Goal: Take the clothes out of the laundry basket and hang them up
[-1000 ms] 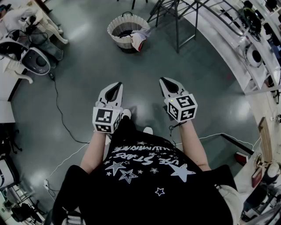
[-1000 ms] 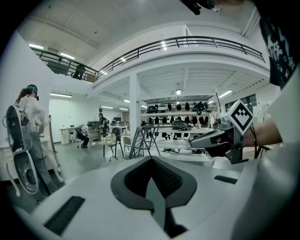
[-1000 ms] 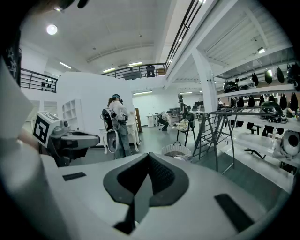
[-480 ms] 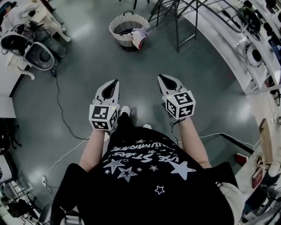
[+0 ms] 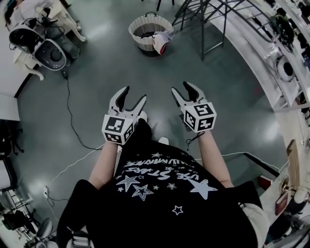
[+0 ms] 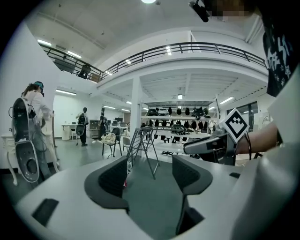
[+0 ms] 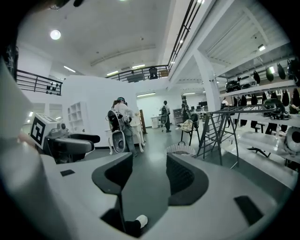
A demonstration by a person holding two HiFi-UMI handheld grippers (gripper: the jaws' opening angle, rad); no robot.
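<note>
Basket [image 5: 150,33] is on the floor [image 5: 97,68], well ahead of your fingers and roughly in line with the gap between the two grippers. Clothes [image 5: 161,41] are in it, with one white-and-red piece draped over the rim on the right-gripper side. Rack [image 5: 203,14] stands just beside the basket, ahead and to the right of the right fingers.

Left gripper [image 5: 135,93]: fingers [image 6: 110,180] apart, just been opening, nothing between them, only floor and the rack's legs beyond. Right gripper [image 5: 180,88]: fingers [image 7: 187,180] apart too, just been opening, empty; the basket shows beyond the gap.

You hold both side by side, apart, pointing towards the basket. Cable [image 5: 72,121] runs along the floor left of the left fingers.
</note>
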